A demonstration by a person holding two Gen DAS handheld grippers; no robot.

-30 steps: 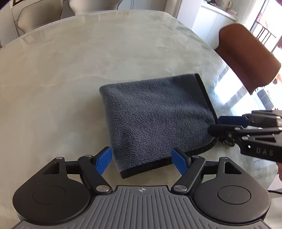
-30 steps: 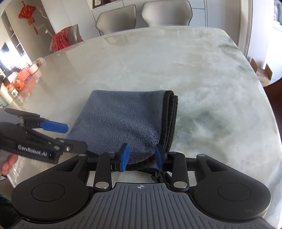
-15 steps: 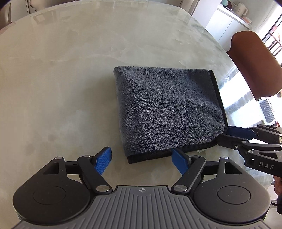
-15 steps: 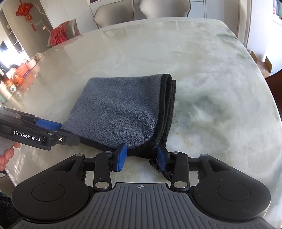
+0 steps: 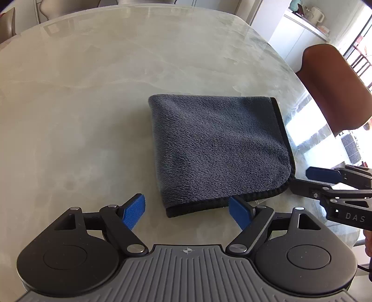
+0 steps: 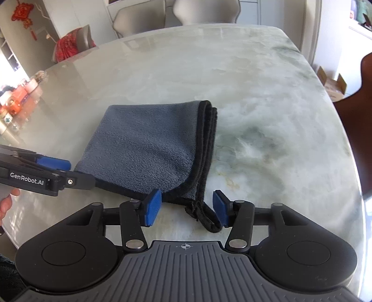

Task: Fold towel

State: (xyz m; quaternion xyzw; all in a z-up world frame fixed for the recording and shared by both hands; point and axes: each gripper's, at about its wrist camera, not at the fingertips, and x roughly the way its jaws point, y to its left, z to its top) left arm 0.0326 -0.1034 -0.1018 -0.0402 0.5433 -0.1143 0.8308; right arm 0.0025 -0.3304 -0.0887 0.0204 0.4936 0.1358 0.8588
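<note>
A dark grey towel with black trim lies folded into a small square on the marble table. It also shows in the right wrist view, with its stacked edges on the right and a black hanging loop at the near corner. My left gripper is open and empty, just short of the towel's near edge. My right gripper is open and empty, its fingers either side of the loop corner. Each gripper shows in the other's view: the right gripper, the left gripper.
A brown chair stands at the table's right edge. Grey chairs stand at the far side. Small jars and red items sit beyond the left edge. The table's near edge lies close below both grippers.
My right gripper has opened and let go of the towel's near corner. Both grippers have pulled back a little from the towel, which now lies flat.
</note>
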